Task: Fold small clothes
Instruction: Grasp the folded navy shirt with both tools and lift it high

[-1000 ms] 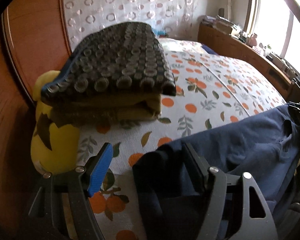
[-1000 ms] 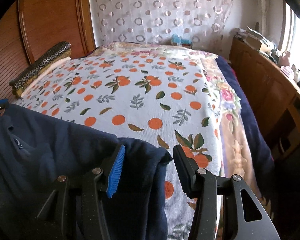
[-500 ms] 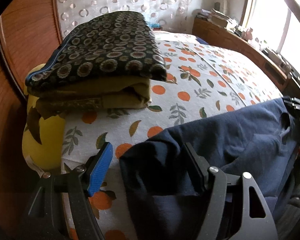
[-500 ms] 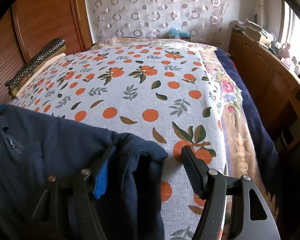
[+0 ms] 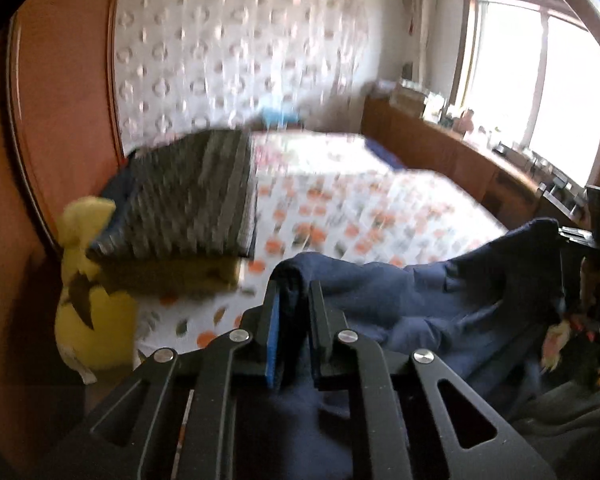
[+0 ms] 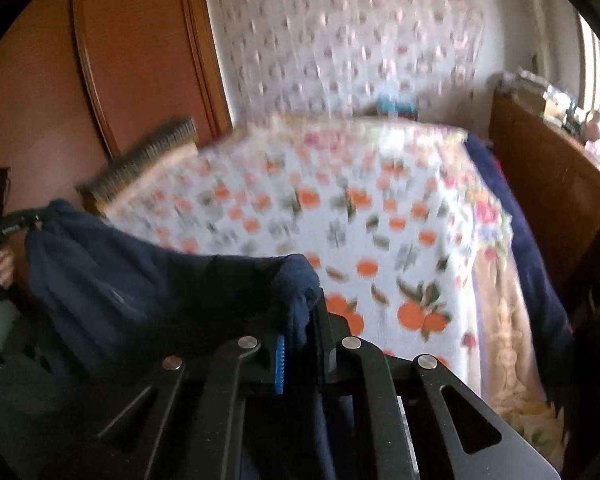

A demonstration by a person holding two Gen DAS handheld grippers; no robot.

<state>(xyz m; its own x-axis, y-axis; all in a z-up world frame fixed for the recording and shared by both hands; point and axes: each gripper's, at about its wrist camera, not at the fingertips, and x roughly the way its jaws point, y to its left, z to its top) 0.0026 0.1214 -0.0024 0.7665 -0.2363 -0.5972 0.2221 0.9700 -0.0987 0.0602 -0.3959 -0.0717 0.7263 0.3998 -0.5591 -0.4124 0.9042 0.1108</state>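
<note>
A navy blue garment (image 5: 428, 304) hangs stretched between my two grippers, lifted above the bed. My left gripper (image 5: 294, 292) is shut on one corner of it. My right gripper (image 6: 302, 316) is shut on the other corner (image 6: 296, 280); the cloth (image 6: 112, 280) sags away to the left. In the right wrist view the left gripper (image 6: 16, 224) shows at the far left edge. In the left wrist view the right gripper (image 5: 580, 236) shows at the far right edge. Both views are motion-blurred.
The bed has a white cover with orange fruit print (image 6: 340, 216). A folded stack with a dark patterned top (image 5: 188, 204) lies at the bed's left, by a yellow plush toy (image 5: 88, 316). Wooden wardrobe (image 5: 56, 100) is left, a wooden sideboard (image 6: 548, 200) right.
Both grippers have closed on the navy garment's corners and lifted it off the bed. The cameras have tilted up and the bed looks farther away.
</note>
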